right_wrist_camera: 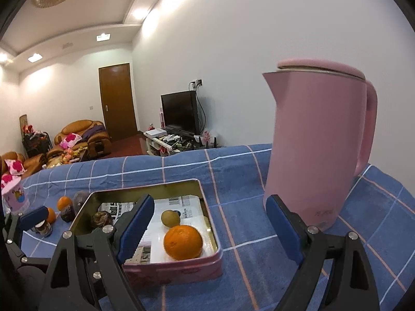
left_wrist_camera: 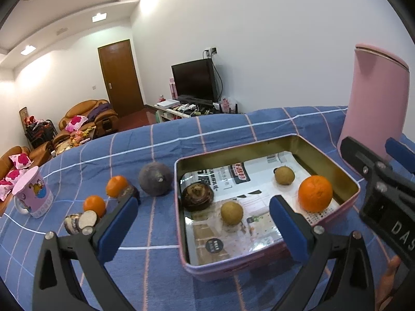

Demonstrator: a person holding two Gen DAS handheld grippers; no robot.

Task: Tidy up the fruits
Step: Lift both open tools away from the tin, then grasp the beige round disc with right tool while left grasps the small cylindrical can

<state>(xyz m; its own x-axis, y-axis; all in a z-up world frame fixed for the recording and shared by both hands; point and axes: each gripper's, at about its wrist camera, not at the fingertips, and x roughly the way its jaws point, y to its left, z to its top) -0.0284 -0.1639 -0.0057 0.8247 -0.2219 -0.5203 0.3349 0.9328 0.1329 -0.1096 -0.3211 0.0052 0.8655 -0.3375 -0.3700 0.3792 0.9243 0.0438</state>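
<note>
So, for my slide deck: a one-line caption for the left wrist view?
Open left gripper hovers over a pink tin holding an orange, with more fruit waiting on the blue checked cloth.

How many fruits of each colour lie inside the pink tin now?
Orange: 1, the orange
Tan: 2, round fruits and
Dark brown: 1, fruit
Total: 4 in the pink tin
</note>
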